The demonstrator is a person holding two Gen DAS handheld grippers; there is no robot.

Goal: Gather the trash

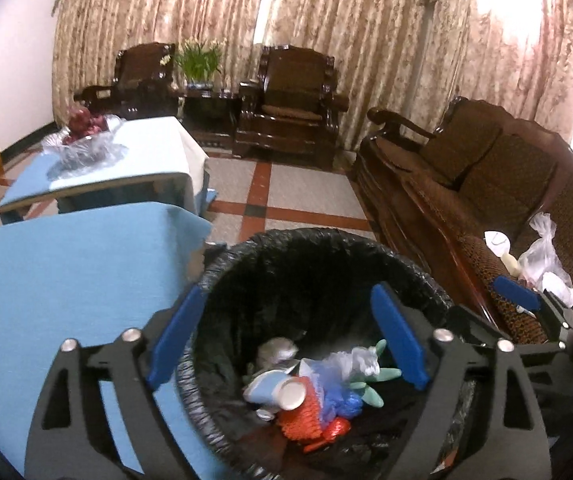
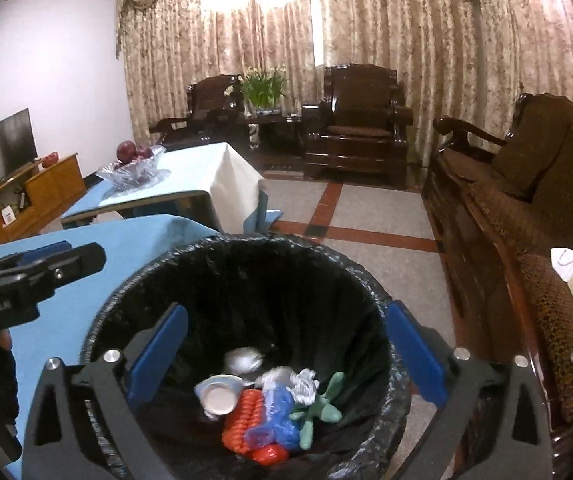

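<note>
Trash (image 1: pixel 306 396) lies in the bottom of a black-lined bin (image 1: pixel 326 248) on the floor, between a blue-covered surface (image 1: pixel 66 272) and a dark wooden sofa (image 1: pixel 466 184).

Left wrist view: the left hand-held gripper (image 1: pixel 286 336) hangs over the bin's mouth with its blue fingers (image 1: pixel 176 338) spread wide and nothing between them. Below lie a paper cup (image 1: pixel 282 392) on its side, orange netting (image 1: pixel 302 416), a blue plastic bag (image 1: pixel 338 392), a green glove (image 1: pixel 374 380) and a crumpled silvery piece (image 1: pixel 276 350). This view alone shows much of the sofa seat, where more litter waits: a clear plastic bag (image 1: pixel 542 248) and white scraps (image 1: pixel 496 242). A finger of the right hand-held gripper (image 1: pixel 516 294) shows at the right edge, beside the sofa. On a second surface (image 1: pixel 146 152) farther back stands a glass bowl (image 1: pixel 82 148) of red fruit.

Right wrist view: the right hand-held gripper (image 2: pixel 286 348) is likewise held over the bin (image 2: pixel 246 248), fingers (image 2: pixel 416 354) far apart and empty. The same cup (image 2: pixel 218 398), netting (image 2: pixel 242 420), blue bag (image 2: pixel 278 416) and glove (image 2: pixel 322 408) lie below. The left hand-held gripper's black body (image 2: pixel 30 276) enters from the left, over the blue surface (image 2: pixel 134 240). Only here do a television (image 2: pixel 2 148) and a light wooden cabinet (image 2: pixel 38 196) show along the left wall. The sofa litter (image 2: pixel 566 264) is cut off at the right edge.
</note>
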